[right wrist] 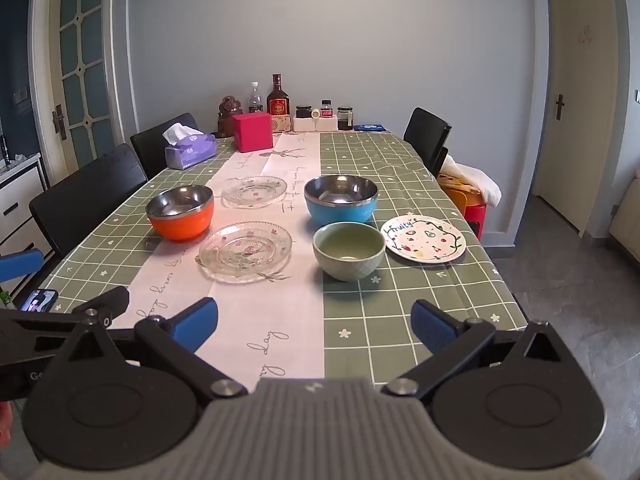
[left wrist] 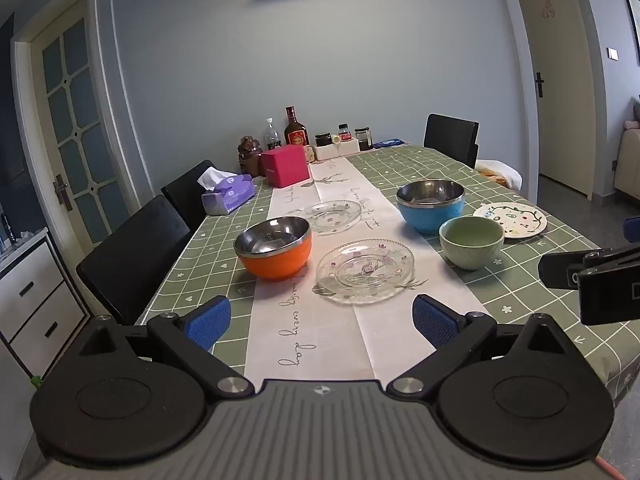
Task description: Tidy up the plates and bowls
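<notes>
On the table stand an orange steel-lined bowl (left wrist: pixel 274 248) (right wrist: pixel 180 212), a blue steel-lined bowl (left wrist: pixel 431 206) (right wrist: pixel 341 199) and a green ceramic bowl (left wrist: pixel 471 242) (right wrist: pixel 349 251). Two clear glass plates lie on the pale runner, one near (left wrist: pixel 365 271) (right wrist: pixel 245 250) and one far (left wrist: pixel 330 216) (right wrist: pixel 254 191). A white fruit-print plate (left wrist: pixel 510 219) (right wrist: pixel 424 238) lies at the right. My left gripper (left wrist: pixel 322 322) is open and empty above the near table edge. My right gripper (right wrist: pixel 314 322) is open and empty, short of the green bowl.
At the table's far end stand a pink box (right wrist: pixel 253 132), a purple tissue pack (right wrist: pixel 190 151), bottles and jars (right wrist: pixel 279 100). Black chairs (right wrist: pixel 86 196) line the left side, one more at the far right (right wrist: pixel 426 138). A red stool with cloth (right wrist: pixel 470 192) stands by the right edge.
</notes>
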Demonstrator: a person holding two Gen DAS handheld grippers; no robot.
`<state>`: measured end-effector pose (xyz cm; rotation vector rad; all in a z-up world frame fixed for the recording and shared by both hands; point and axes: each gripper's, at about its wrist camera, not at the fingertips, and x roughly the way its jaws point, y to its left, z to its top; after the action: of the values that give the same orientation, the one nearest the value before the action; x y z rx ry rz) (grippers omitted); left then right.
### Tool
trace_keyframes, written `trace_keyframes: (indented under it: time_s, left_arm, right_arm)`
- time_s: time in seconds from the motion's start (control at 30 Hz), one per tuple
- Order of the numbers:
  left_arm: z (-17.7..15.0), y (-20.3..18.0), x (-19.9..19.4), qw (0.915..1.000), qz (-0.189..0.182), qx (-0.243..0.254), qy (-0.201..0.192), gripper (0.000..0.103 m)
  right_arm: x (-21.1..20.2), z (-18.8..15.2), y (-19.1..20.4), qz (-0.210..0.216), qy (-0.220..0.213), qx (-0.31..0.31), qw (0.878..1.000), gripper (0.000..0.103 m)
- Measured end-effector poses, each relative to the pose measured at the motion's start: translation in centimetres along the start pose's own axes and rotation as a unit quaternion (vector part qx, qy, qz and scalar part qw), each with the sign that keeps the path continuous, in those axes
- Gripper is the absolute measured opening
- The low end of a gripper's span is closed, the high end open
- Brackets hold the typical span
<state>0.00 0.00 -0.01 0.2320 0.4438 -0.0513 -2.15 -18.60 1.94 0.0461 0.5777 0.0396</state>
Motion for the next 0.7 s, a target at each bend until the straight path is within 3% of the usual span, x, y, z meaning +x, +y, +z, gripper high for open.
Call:
trace_keyframes:
  time_s: [0.7]
  left_arm:
    - [-0.30, 0.40, -0.40, 1.0000, -0.002, -0.001, 0.004, 0.103]
  right_arm:
    - [0.07, 0.43, -0.03, 0.001, 0.006, 0.001, 1.000, 0.101]
